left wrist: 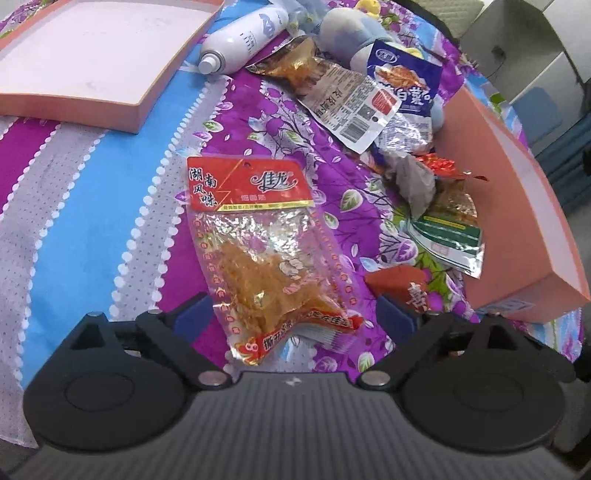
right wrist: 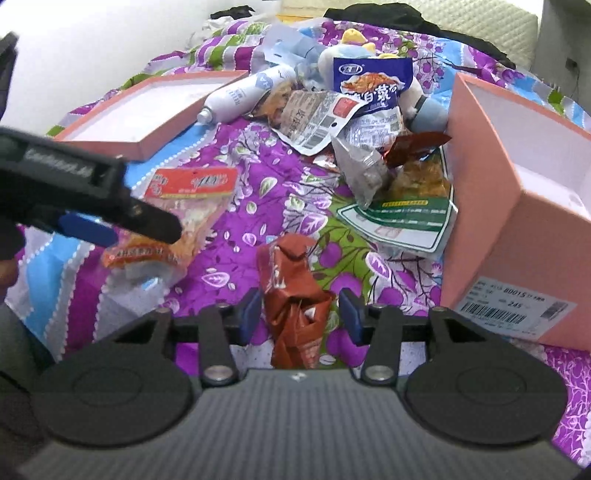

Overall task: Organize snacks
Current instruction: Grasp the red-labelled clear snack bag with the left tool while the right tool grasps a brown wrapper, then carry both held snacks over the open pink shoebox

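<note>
A clear snack packet with a red header [left wrist: 258, 240] lies flat on the purple floral bedspread. My left gripper [left wrist: 295, 317] is open, its fingers on either side of the packet's lower end. The same packet [right wrist: 184, 206] shows in the right wrist view, partly under the left gripper [right wrist: 122, 218]. My right gripper [right wrist: 300, 315] is open around a crumpled red-brown snack wrapper [right wrist: 295, 295], which also shows in the left wrist view [left wrist: 402, 284]. A heap of snack packets [right wrist: 369, 147] lies beyond, topped by a blue one [left wrist: 404, 81].
An open pink box [right wrist: 517, 206] stands at the right. Its shallow pink lid [left wrist: 88, 59] lies at the far left. A white spray bottle [left wrist: 243, 37] and a grey-blue plush toy [left wrist: 351, 29] lie at the back of the heap.
</note>
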A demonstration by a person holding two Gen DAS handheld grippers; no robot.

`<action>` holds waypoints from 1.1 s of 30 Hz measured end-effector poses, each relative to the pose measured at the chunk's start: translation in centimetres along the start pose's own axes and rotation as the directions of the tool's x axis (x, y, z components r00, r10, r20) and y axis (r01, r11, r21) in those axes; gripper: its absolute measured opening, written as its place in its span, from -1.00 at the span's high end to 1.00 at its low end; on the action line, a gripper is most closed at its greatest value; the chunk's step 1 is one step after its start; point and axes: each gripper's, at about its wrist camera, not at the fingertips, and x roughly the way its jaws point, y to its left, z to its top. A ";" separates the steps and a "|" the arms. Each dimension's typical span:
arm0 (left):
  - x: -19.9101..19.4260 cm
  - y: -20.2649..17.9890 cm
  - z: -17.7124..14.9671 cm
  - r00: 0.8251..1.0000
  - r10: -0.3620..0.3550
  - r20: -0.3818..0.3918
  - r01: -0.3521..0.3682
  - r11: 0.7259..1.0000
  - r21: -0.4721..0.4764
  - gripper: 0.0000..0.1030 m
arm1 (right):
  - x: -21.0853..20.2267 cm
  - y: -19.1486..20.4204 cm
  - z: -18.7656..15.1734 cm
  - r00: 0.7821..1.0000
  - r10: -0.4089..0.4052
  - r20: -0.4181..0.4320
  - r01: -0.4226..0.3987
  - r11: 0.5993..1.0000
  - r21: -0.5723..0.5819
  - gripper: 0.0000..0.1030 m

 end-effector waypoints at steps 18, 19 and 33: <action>4.1 -3.6 1.2 0.990 0.138 0.013 -0.138 0.974 0.181 -0.72 | 1.1 0.0 -0.7 1.000 0.002 0.009 -0.002 1.000 -0.012 0.10; 4.1 -3.7 1.1 0.989 0.147 0.017 -0.148 0.971 0.186 -0.67 | 1.0 0.1 -0.6 1.000 -0.004 0.014 0.004 1.000 -0.025 0.12; 3.2 -4.4 0.9 0.995 0.099 -0.008 -0.094 0.971 0.220 -0.13 | -0.4 -2.6 0.1 0.996 -0.068 0.054 0.063 0.994 0.090 0.14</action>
